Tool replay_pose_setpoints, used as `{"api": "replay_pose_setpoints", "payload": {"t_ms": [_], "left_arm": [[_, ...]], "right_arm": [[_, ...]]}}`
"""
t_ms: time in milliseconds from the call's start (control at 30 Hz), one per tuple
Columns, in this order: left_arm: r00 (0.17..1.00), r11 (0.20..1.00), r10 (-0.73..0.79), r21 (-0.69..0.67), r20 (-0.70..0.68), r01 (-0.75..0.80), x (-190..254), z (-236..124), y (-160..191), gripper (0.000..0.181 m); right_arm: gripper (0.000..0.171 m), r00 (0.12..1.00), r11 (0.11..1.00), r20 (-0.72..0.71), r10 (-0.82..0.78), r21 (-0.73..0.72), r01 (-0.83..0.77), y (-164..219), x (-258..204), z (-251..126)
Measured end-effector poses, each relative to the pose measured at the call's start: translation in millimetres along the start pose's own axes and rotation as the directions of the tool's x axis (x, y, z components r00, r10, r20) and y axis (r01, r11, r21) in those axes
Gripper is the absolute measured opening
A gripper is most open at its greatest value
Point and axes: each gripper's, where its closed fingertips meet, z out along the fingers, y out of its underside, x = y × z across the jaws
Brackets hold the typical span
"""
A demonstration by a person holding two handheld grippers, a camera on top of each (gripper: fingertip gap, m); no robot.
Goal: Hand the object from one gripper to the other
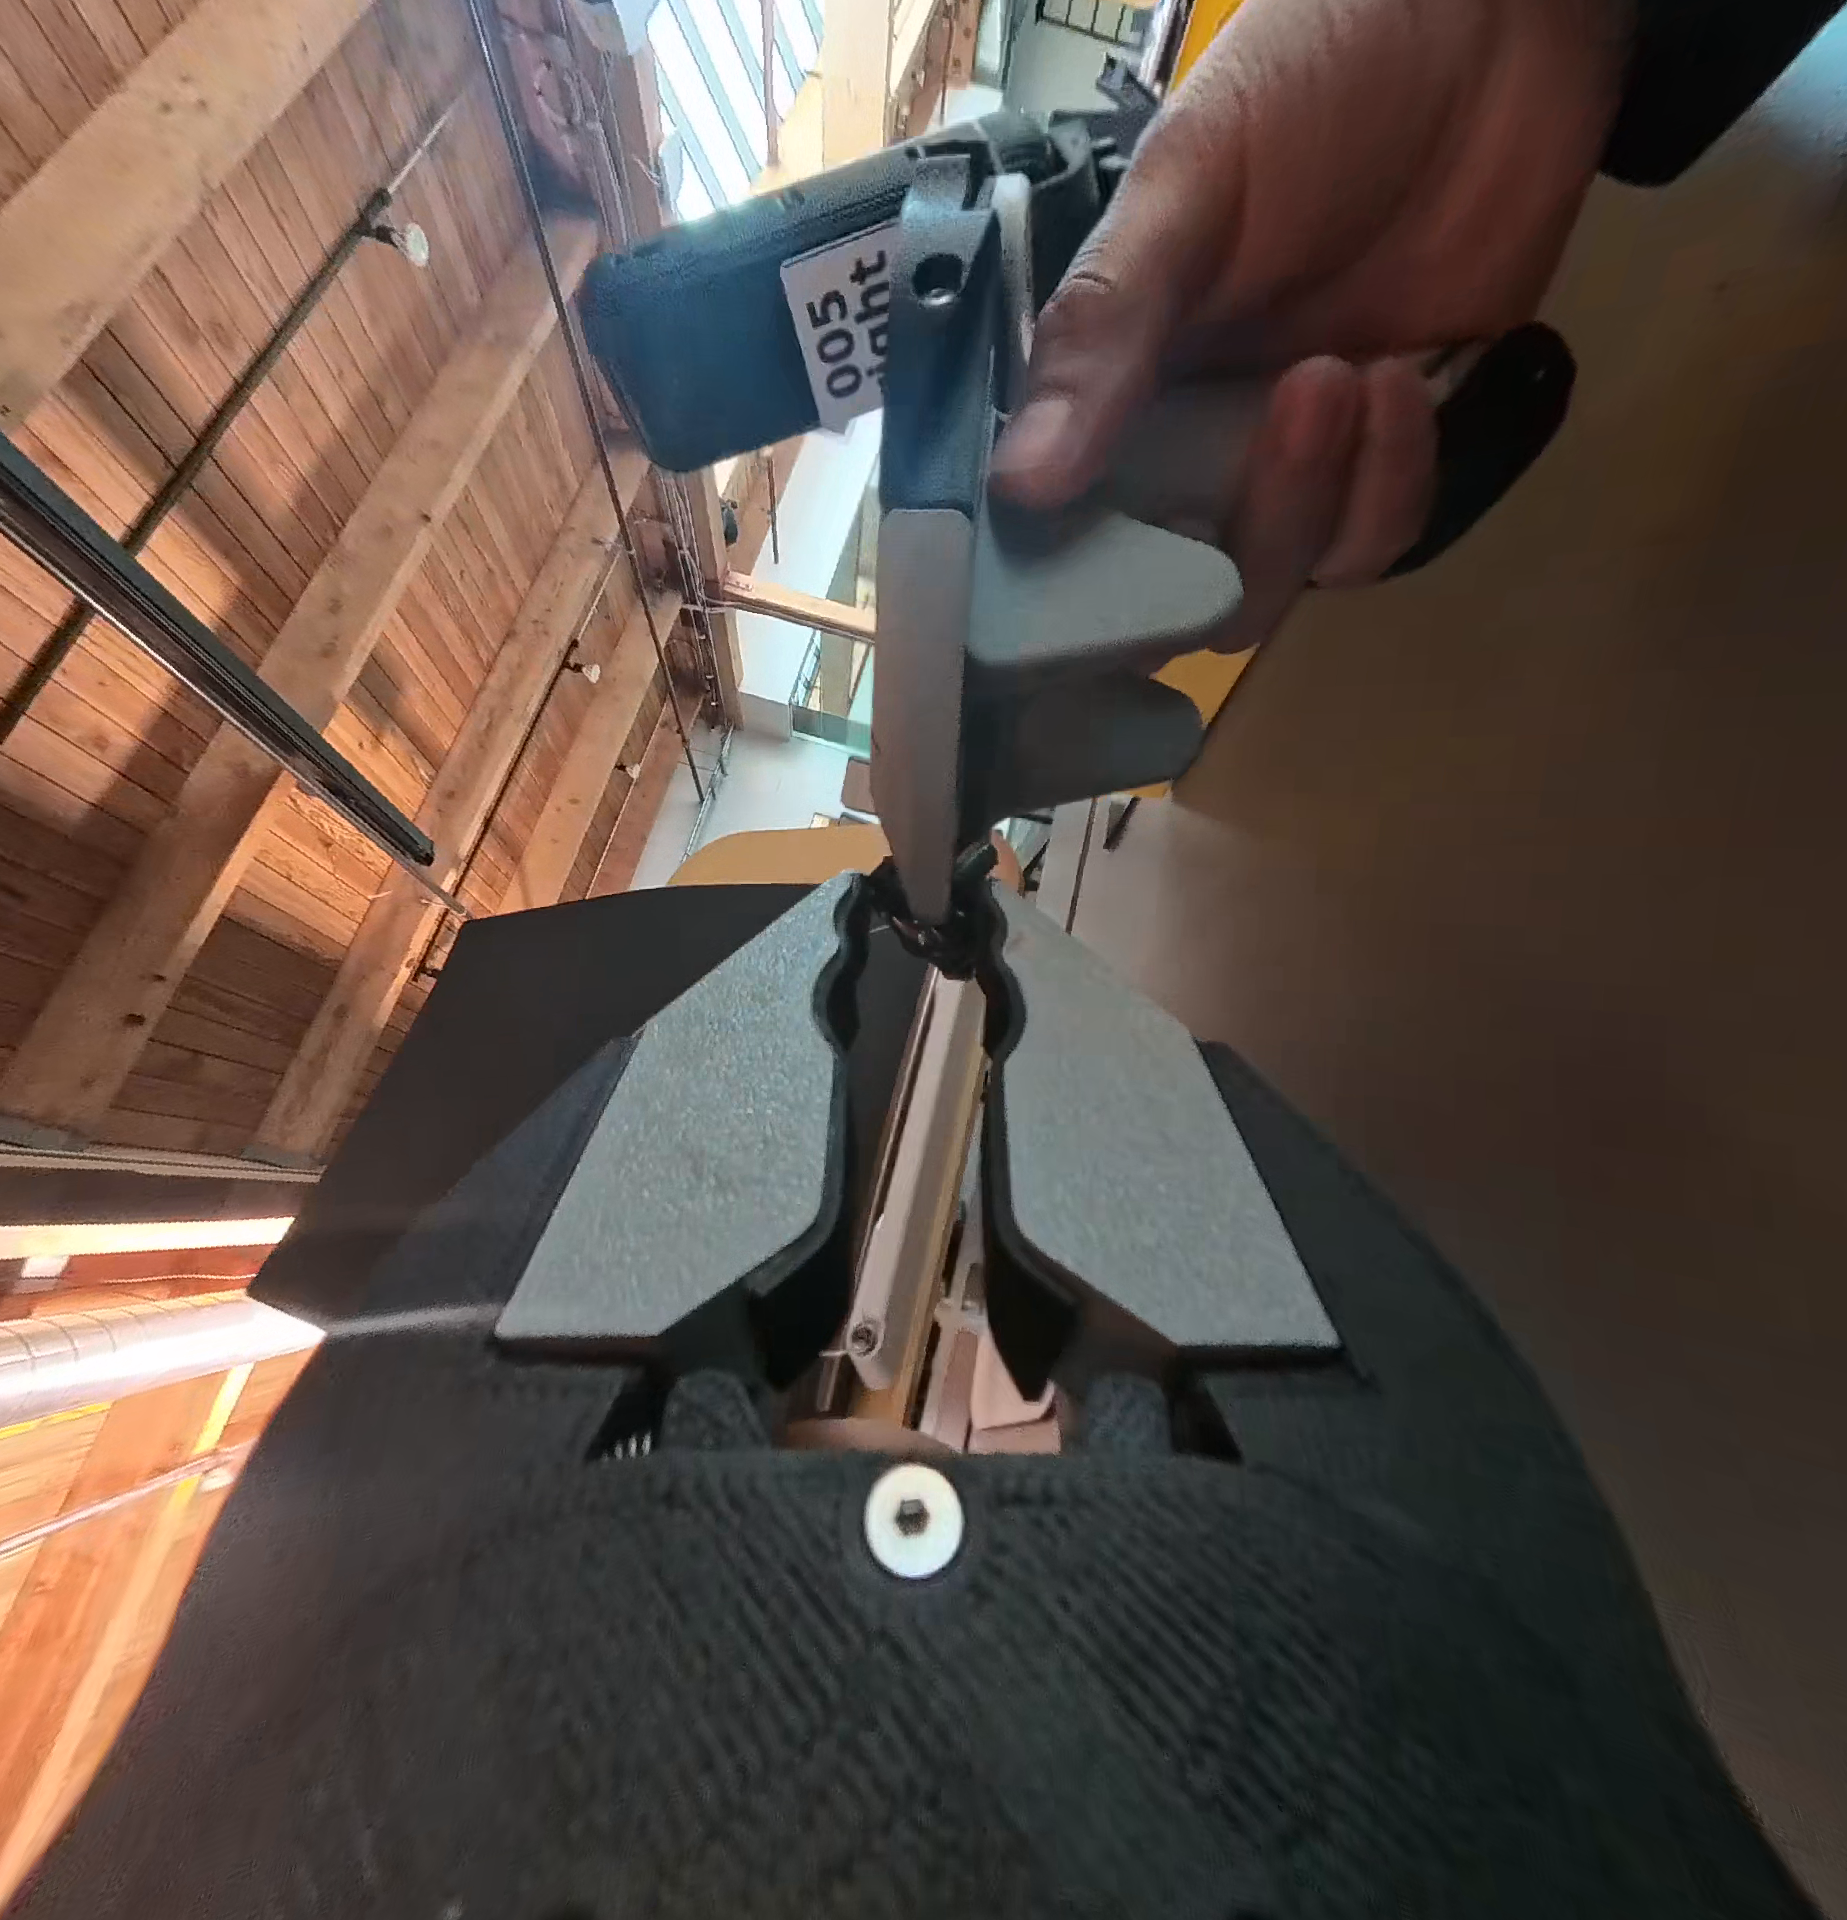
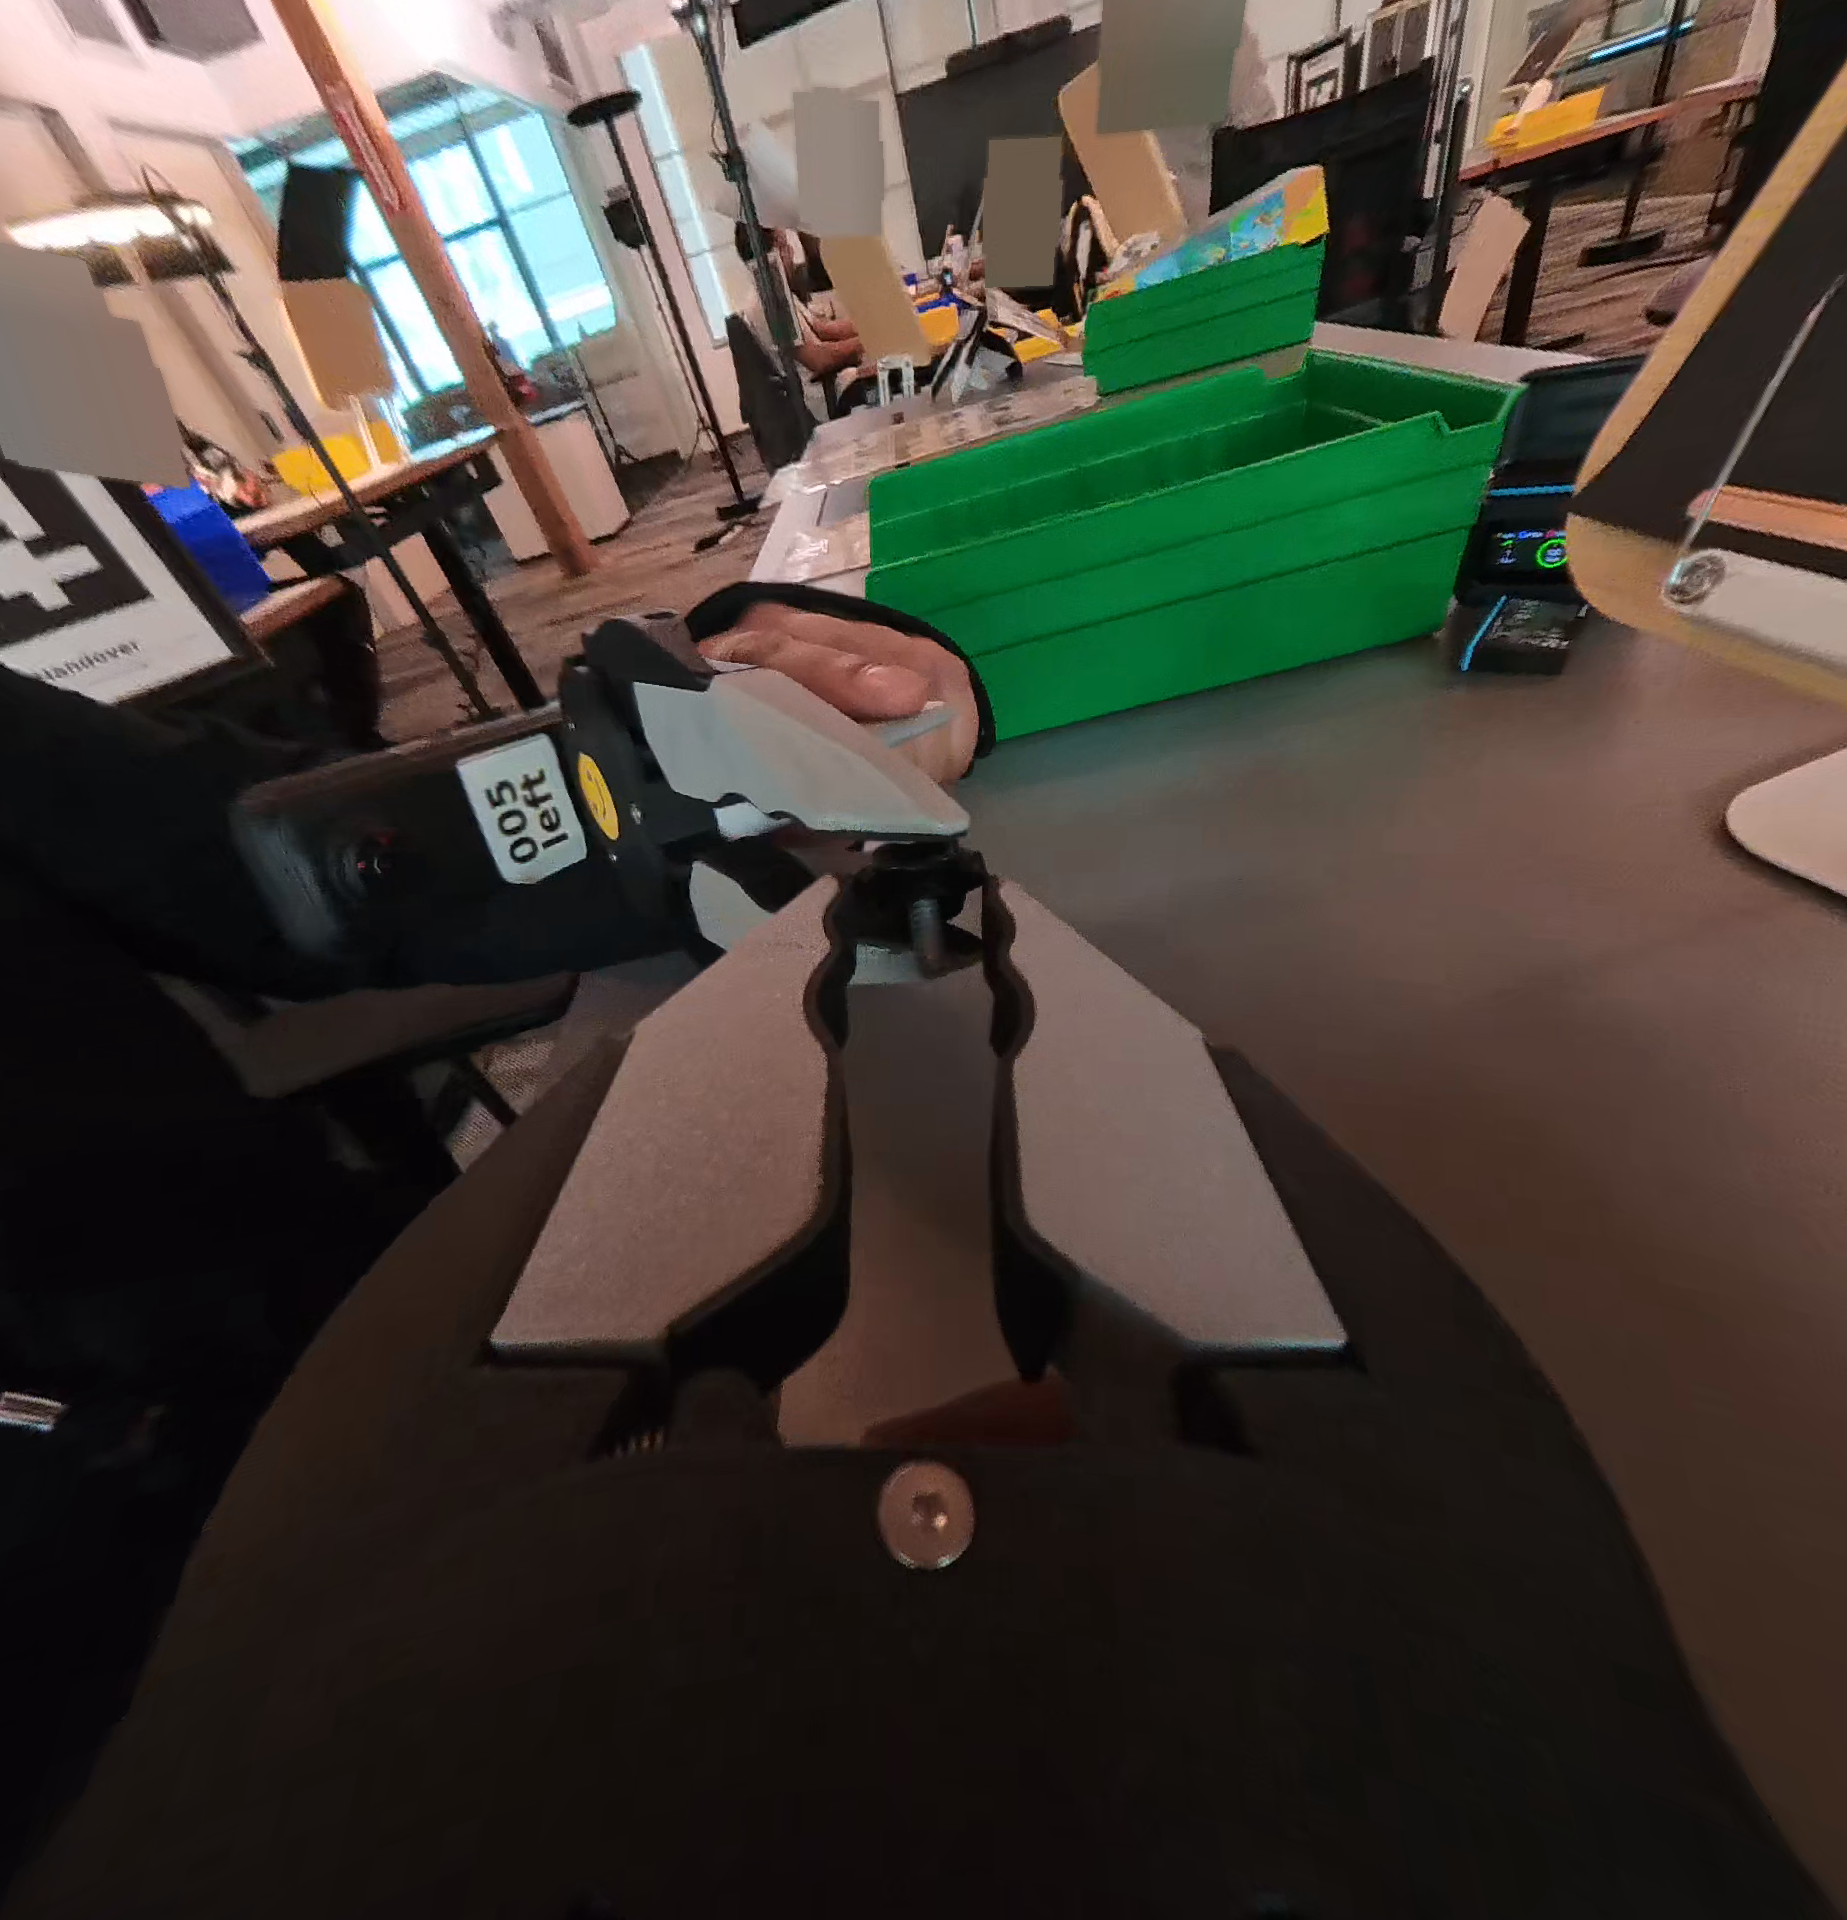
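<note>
The object is a small black knob with a threaded stud (image 2: 914, 899). It sits between the tips of both grippers above the dark table (image 2: 1418, 883). My right gripper (image 2: 911, 906) closes on it from both sides. My left gripper (image 2: 914, 894) comes in from the left, with one finger (image 2: 794, 769) above the knob and the other below it. In the left wrist view the left gripper (image 1: 921, 920) is shut on the knob (image 1: 955, 940). There the right gripper's fingers (image 1: 919, 727) come down from above and cover part of the knob.
Green plastic bins (image 2: 1158, 561) stand on the table behind the grippers. A small black device with a lit screen (image 2: 1521, 561) and a monitor foot (image 2: 1812, 831) are at the right. A hand (image 1: 1314, 260) holds the right gripper's grip.
</note>
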Motion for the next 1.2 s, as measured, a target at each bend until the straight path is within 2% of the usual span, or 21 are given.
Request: {"api": "replay_pose_setpoints", "payload": {"t_ms": [67, 133, 167, 200, 267, 333, 400, 467, 533, 633, 800, 867, 900, 967, 1033, 1100, 1133, 1200], "left_arm": [[0.997, 0.997, -0.073, -0.009, 0.007, 0.073, -2, 1, 2, 0.017], [0.961, 0.963, -0.267, -0.032, -0.066, 0.266, 4, 1, 9, 0.023], [0.886, 0.901, -0.433, -0.049, -0.164, 0.431, 13, -1, 11, 0.025], [0.772, 0.808, -0.584, -0.085, -0.253, 0.583, 19, -3, 12, 0.025], [0.562, 0.604, -0.790, -0.153, -0.245, 0.782, 10, 1, 25, 0.033], [0.323, 0.368, -0.911, -0.152, -0.255, 0.917, -2, 2, 30, 0.029], [0.057, 0.126, -0.944, -0.195, -0.325, 0.973, -4, 0, 27, 0.032], [-0.113, -0.021, -0.924, -0.245, -0.366, 0.969, -4, -1, 23, 0.039], [-0.211, -0.099, -0.896, -0.289, -0.391, 0.952, 0, -2, 19, 0.039], [-0.259, -0.120, -0.869, -0.328, -0.421, 0.937, 4, -4, 11, 0.033], [-0.209, -0.063, -0.873, -0.322, -0.441, 0.945, 9, -2, 3, 0.020], [-0.141, 0.007, -0.888, -0.320, -0.437, 0.947, 12, -2, 5, 0.020], [-0.078, 0.064, -0.902, -0.309, -0.424, 0.949, 13, -2, 7, 0.020], [0.110, 0.214, -0.921, -0.251, -0.373, 0.944, 9, -1, 16, 0.020], [0.364, 0.422, -0.882, -0.157, -0.299, 0.893, -1, -1, 22, 0.020], [0.675, 0.696, -0.714, -0.084, -0.183, 0.713, -10, -3, 26, 0.020], [0.790, 0.801, -0.597, -0.055, -0.142, 0.596, -12, -5, 23, 0.020], [0.899, 0.906, -0.424, -0.055, -0.107, 0.421, -8, -6, 17, 0.020]], "right_arm": [[0.019, 0.999, 0.999, -0.030, -0.044, -0.001, 0.044, -2, 2, -2], [0.019, 0.982, 0.991, -0.134, -0.132, 0.008, 0.134, -9, 12, -8], [0.019, 0.962, 0.982, -0.198, -0.186, 0.001, 0.191, -12, 19, -13], [0.018, 0.925, 0.964, -0.275, -0.263, -0.027, 0.266, -15, 25, -18], [0.018, 0.781, 0.875, -0.398, -0.481, -0.172, 0.452, -14, 35, -25], [0.016, 0.591, 0.737, -0.444, -0.673, -0.332, 0.590, -11, 38, -26], [0.016, 0.475, 0.636, -0.433, -0.766, -0.406, 0.656, -9, 34, -18], [0.016, 0.425, 0.577, -0.401, -0.812, -0.438, 0.689, -5, 27, -9], [0.016, 0.375, 0.527, -0.382, -0.845, -0.469, 0.709, -3, 23, -5], [0.016, 0.295, 0.452, -0.362, -0.884, -0.509, 0.733, -2, 20, -2], [0.017, 0.203, 0.358, -0.315, -0.927, -0.586, 0.727, 5, 22, 2], [0.017, 0.226, 0.380, -0.321, -0.920, -0.580, 0.721, 7, 23, 2], [0.018, 0.265, 0.414, -0.330, -0.906, -0.570, 0.710, 8, 25, 1], [0.021, 0.383, 0.520, -0.352, -0.854, -0.528, 0.672, 10, 29, -4], [0.023, 0.550, 0.655, -0.358, -0.754, -0.457, 0.601, 14, 32, -10], [0.025, 0.716, 0.802, -0.368, -0.594, -0.348, 0.486, 12, 33, -13], [0.026, 0.800, 0.867, -0.343, -0.493, -0.273, 0.417, 9, 29, -13], [0.034, 0.917, 0.955, -0.270, -0.293, -0.132, 0.266, 0, 20, -13]]}}
